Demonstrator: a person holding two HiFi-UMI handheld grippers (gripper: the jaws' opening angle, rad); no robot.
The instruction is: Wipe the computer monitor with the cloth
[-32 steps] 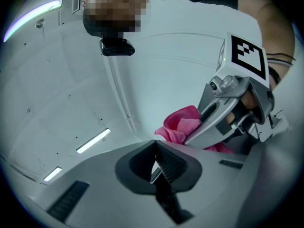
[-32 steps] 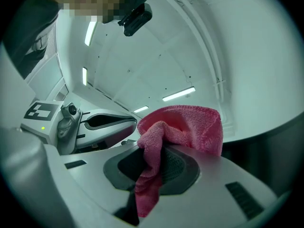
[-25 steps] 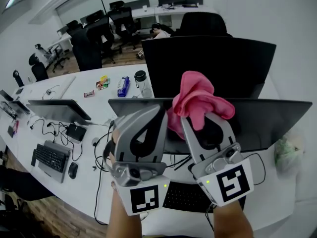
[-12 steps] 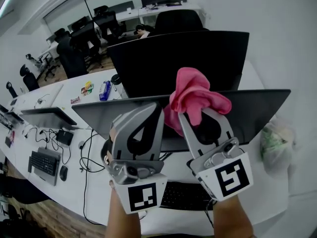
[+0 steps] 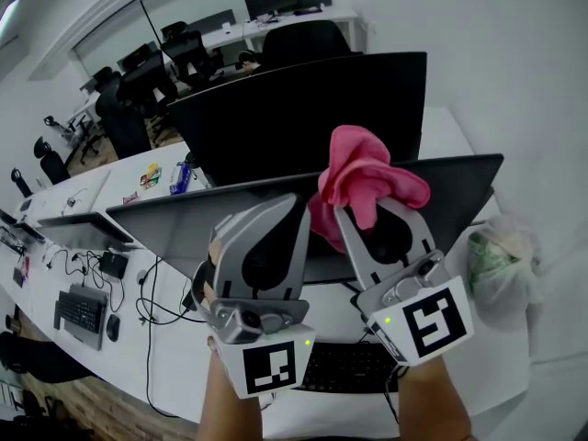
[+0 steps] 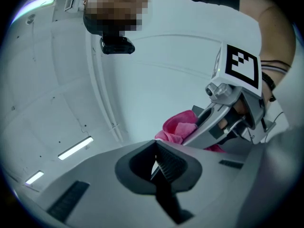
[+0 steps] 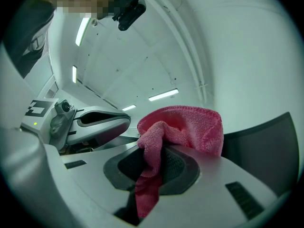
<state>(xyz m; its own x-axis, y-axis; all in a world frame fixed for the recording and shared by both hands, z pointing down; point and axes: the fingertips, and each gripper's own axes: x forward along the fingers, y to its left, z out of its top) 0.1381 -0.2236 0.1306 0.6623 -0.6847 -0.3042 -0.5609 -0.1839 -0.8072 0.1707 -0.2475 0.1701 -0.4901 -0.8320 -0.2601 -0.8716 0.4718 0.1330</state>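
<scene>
- far left on the long white table (image 5: pixel 175 338), a black keyboard (image 5: pixel 81 310) lies with a mouse (image 5: pixel 112 327) just beside it, and loose black cables trail toward the middle.
- the left gripper (image 5: pixel 271 211) is held up in front of the wide dark monitor (image 5: pixel 450 196); its fingers are pressed together with nothing between them.
- just to its right, nearly side by side, is the right gripper (image 5: pixel 369 214). its fingers are pinching the pink cloth (image 5: pixel 363 173).
- most of the cloth is bunched in a soft lump above the fingertips, and one end hangs down between the fingers.
- from where the person looks down, the cloth sits over the monitor's upper edge, about mid-width; i cannot tell whether it touches the monitor.
- a second black monitor (image 5: pixel 303 108) stands right behind the first, back to back with it.
- under the grippers, near the table's front edge, there is another black keyboard (image 5: pixel 344 366).
- at the far right a crumpled clear plastic bag (image 5: pixel 496 265) with something green inside rests on the table beside the monitor's end.
</scene>
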